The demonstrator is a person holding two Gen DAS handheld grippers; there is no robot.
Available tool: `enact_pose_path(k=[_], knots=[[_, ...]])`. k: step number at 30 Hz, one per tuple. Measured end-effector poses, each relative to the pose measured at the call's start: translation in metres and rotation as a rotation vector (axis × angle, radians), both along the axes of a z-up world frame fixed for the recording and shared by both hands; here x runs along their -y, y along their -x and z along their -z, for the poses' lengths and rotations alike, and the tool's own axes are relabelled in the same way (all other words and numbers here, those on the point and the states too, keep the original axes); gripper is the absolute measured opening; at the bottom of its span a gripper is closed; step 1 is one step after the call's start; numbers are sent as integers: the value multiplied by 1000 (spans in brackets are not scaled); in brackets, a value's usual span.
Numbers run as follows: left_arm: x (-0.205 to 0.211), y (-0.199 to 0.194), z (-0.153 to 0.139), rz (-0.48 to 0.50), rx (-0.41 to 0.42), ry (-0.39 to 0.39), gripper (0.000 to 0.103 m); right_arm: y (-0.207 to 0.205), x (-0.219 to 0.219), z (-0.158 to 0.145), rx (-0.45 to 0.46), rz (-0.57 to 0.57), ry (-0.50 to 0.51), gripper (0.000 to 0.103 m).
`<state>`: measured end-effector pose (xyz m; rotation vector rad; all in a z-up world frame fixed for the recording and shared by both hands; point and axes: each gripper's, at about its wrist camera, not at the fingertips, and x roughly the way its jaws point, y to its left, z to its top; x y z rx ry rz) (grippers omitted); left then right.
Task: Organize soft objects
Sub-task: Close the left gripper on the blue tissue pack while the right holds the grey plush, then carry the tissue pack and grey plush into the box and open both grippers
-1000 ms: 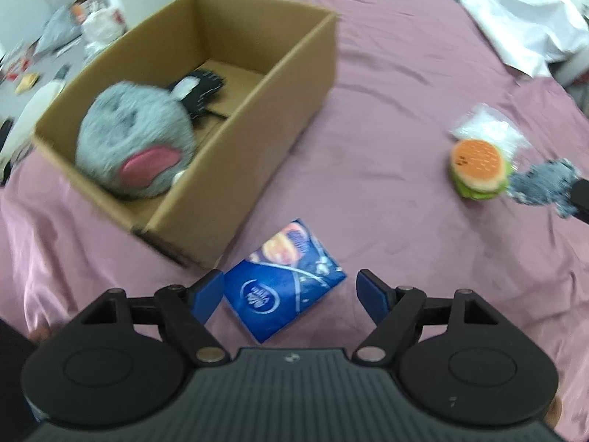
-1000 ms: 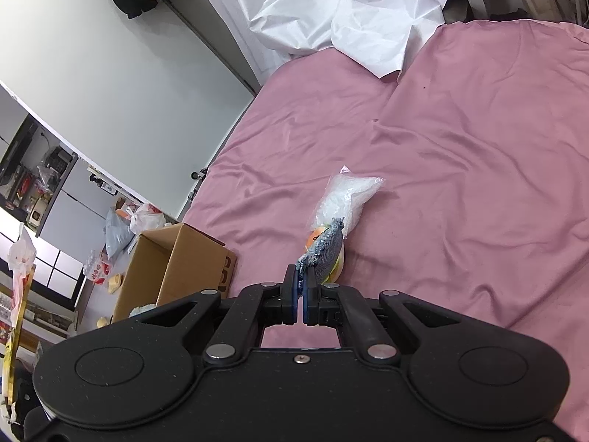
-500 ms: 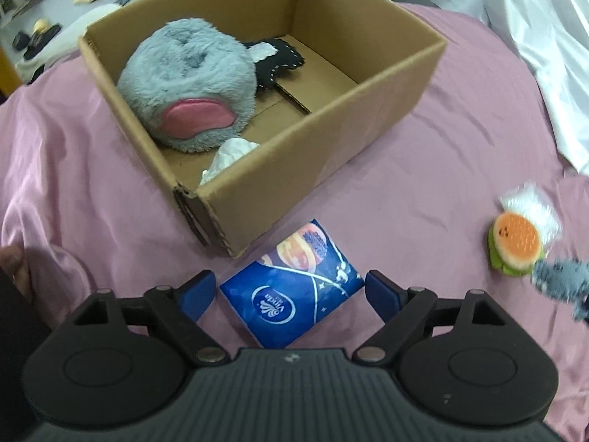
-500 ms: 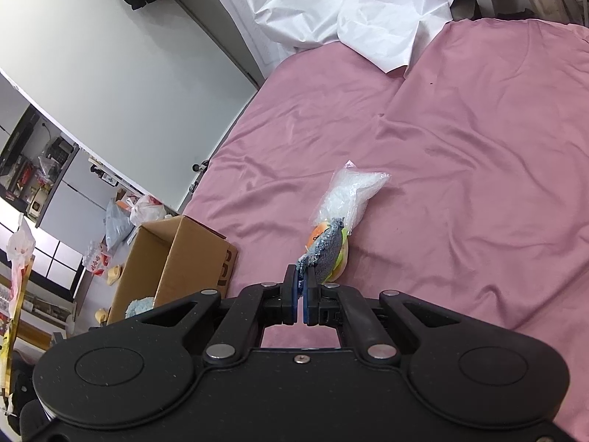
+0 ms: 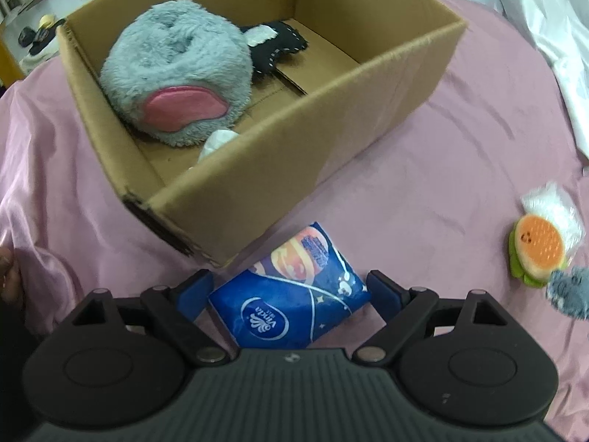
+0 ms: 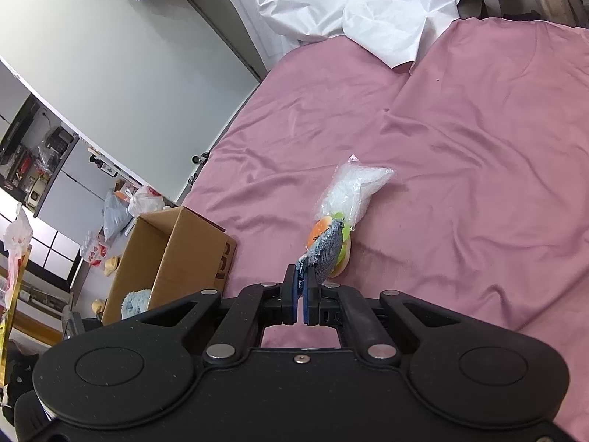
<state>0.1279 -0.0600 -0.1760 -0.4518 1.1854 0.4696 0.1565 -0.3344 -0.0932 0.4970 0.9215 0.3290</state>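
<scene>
My left gripper (image 5: 289,291) is open, its blue fingers on either side of a blue tissue pack (image 5: 291,300) that lies on the pink bedsheet just in front of the cardboard box (image 5: 331,140). The box holds a grey plush toy (image 5: 176,73), a black fabric piece (image 5: 276,42) and a white scrap (image 5: 217,141). My right gripper (image 6: 302,291) is shut on a small grey-blue cloth (image 6: 325,250), held above a burger plush (image 6: 318,234). The burger plush (image 5: 537,254) and the cloth (image 5: 568,293) also show at the right of the left wrist view.
A clear bag of white stuff (image 6: 353,188) lies beside the burger plush. A crumpled white sheet (image 6: 368,3) covers the far end of the bed (image 6: 478,129). Beyond the bed's left edge are a floor with bags and shelves (image 6: 117,206).
My left gripper has come closer to the tissue pack and the box, so the pack now lies between its fingers. My right gripper has stayed shut on the cloth, shifting slightly.
</scene>
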Motion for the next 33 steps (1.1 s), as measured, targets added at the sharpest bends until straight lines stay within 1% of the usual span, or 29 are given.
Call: enact_pose_path(k=[3, 9, 14, 21, 26, 31, 33], knots=[[6, -3, 2, 46, -12, -10, 89, 0, -1, 0, 2, -5, 2, 3], [6, 1, 2, 56, 15, -8, 86, 1, -2, -2, 8, -8, 3, 3], [6, 11, -7, 86, 32, 4, 86, 2, -1, -3, 11, -8, 3, 3], [11, 25, -30, 138, 66, 25, 86, 7, -1, -9, 33, -12, -1, 3], [13, 33, -55, 174, 106, 19, 86, 10, -2, -17, 55, -25, -2, 3], [15, 38, -83, 202, 156, 30, 86, 14, -6, -25, 94, -47, -18, 3], [15, 38, -95, 214, 185, 17, 86, 15, -9, -28, 106, -54, -24, 3]])
